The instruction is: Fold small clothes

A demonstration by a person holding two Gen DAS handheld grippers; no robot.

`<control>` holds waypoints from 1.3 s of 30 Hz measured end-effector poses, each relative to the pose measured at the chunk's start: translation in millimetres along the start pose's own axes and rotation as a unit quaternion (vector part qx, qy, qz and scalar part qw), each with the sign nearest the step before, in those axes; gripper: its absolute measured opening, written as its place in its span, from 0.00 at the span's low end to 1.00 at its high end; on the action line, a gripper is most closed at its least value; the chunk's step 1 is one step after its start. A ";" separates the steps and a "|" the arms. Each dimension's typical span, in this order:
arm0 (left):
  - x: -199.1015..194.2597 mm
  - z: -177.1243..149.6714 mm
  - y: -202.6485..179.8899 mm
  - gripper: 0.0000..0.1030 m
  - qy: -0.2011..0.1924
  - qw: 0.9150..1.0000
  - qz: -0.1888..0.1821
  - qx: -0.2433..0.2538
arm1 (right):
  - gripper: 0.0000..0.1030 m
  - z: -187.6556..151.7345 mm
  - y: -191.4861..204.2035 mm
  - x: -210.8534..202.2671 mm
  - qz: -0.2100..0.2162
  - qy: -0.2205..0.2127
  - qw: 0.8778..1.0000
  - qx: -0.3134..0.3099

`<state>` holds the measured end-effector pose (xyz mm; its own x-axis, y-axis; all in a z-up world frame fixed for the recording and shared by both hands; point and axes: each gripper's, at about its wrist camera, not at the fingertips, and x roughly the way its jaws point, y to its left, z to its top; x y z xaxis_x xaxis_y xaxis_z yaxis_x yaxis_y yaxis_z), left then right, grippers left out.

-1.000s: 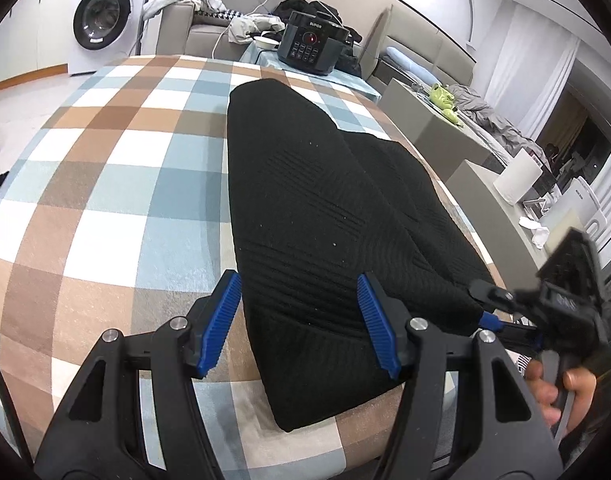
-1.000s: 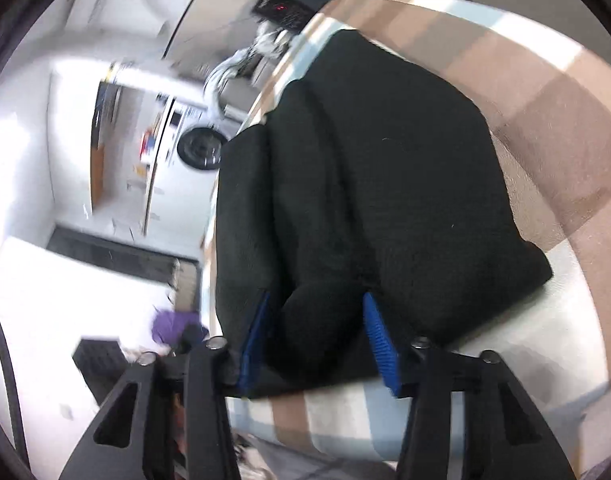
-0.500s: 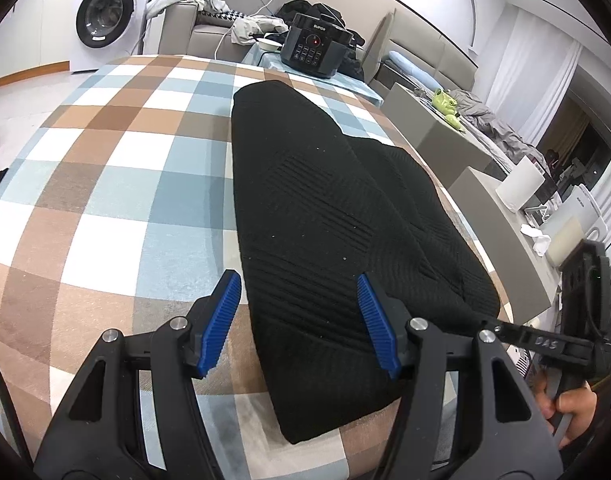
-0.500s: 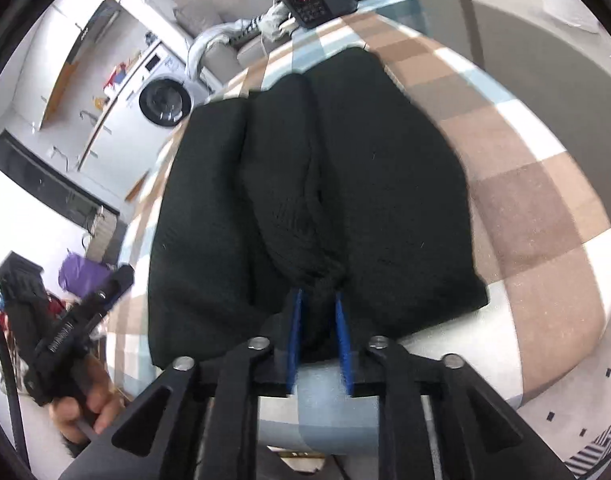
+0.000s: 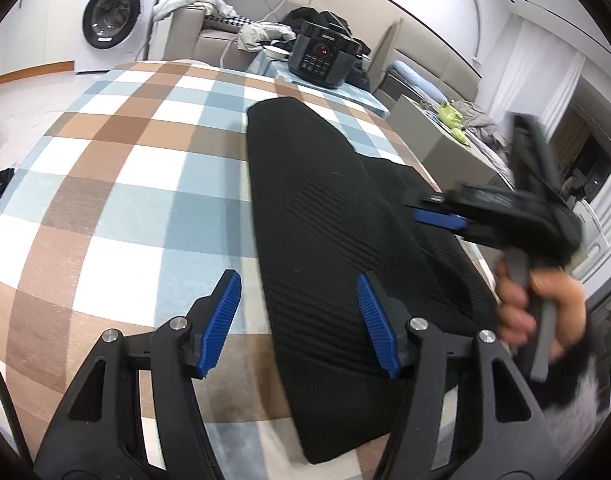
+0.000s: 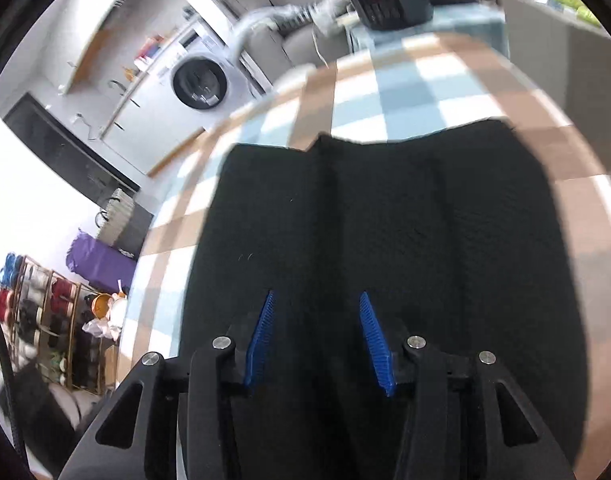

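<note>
A black knit garment (image 5: 325, 220) lies folded lengthwise on the checked tablecloth (image 5: 125, 200), its near end at the table's front edge. My left gripper (image 5: 299, 312) hovers open over that near end, and the garment's left edge runs between its blue pads. A hand (image 5: 537, 308) holds my right gripper (image 5: 441, 216) over the garment's right side. In the right wrist view the right gripper (image 6: 316, 304) is above the flat black garment (image 6: 385, 240). Its jaws are opening, with no cloth pinched between them. This view is motion-blurred.
A black cooker (image 5: 323, 60) stands on a small table beyond the far end. A washing machine (image 5: 113, 20) and a sofa are at the back. A grey cabinet (image 5: 437, 140) stands close to the table's right side. A shoe rack (image 6: 45, 320) stands on the floor.
The right gripper, which was pinching a fold at the garment's near edge, has let go, rolled and swung up over the garment. The left gripper has barely shifted and stays open.
</note>
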<state>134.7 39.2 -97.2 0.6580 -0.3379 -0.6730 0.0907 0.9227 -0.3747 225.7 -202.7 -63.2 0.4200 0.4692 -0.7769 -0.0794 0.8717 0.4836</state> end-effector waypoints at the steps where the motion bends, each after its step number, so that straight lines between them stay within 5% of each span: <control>1: -0.3 0.9 3.5 0.56 -0.002 1.000 0.002 -0.003 | 0.45 8.3 2.1 12.7 0.012 0.007 1.000 -0.004; 3: 0.2 1.7 10.0 0.56 -0.003 1.000 0.006 -0.011 | 0.39 13.8 1.4 30.3 0.011 0.022 1.000 -0.002; 5: 1.4 2.2 15.0 0.56 -0.004 1.000 0.008 -0.018 | 0.10 19.7 8.0 36.1 0.019 0.011 1.000 -0.020; 6: 1.7 2.4 16.9 0.56 -0.003 1.000 0.010 -0.021 | 0.05 19.0 11.7 34.2 0.021 0.002 0.999 -0.030; 11: 0.6 1.5 18.1 0.56 -0.004 1.000 0.008 -0.024 | 0.04 8.9 43.7 -33.4 -0.034 -0.113 0.986 -0.116; 14: 1.3 2.0 13.0 0.56 -0.006 1.000 0.003 -0.019 | 0.04 9.2 39.0 -31.9 -0.104 -0.106 0.981 -0.124; 17: 7.0 -0.2 4.2 0.57 0.001 1.000 -0.001 -0.012 | 0.05 15.8 11.2 1.3 -0.132 -0.062 0.984 -0.098; 22: 8.1 -9.5 -9.0 0.57 0.015 1.000 0.004 0.010 | 0.14 1.5 -19.5 -2.0 -0.063 -0.019 0.997 -0.039; 27: 11.0 -17.4 -13.2 0.58 0.028 1.000 0.000 0.015 | 0.31 -65.4 -23.2 -56.4 0.007 -0.020 1.000 -0.021; 33: 15.3 -29.1 -19.5 0.58 0.042 0.999 -0.001 0.024 | 0.33 -145.7 -25.6 -93.0 0.038 -0.005 0.999 -0.012; 37: 15.7 -36.9 -15.4 0.58 0.049 0.999 0.006 0.018 | 0.33 -165.2 -24.9 -90.3 0.044 0.006 0.999 -0.022; 38: 15.3 -37.9 -13.6 0.58 0.051 0.999 0.008 0.015 | 0.32 -166.8 -22.7 -88.0 0.047 0.006 0.998 -0.030; 39: 13.1 -38.6 -12.4 0.58 0.051 0.999 0.009 0.012 | 0.19 -167.3 -19.7 -85.8 0.038 0.000 0.998 -0.041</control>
<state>113.4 16.2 -126.0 0.5805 -0.3373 -0.7411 0.0978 0.9325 -0.3478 40.0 -236.4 -73.5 0.4094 0.5337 -0.7400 -0.1835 0.8426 0.5063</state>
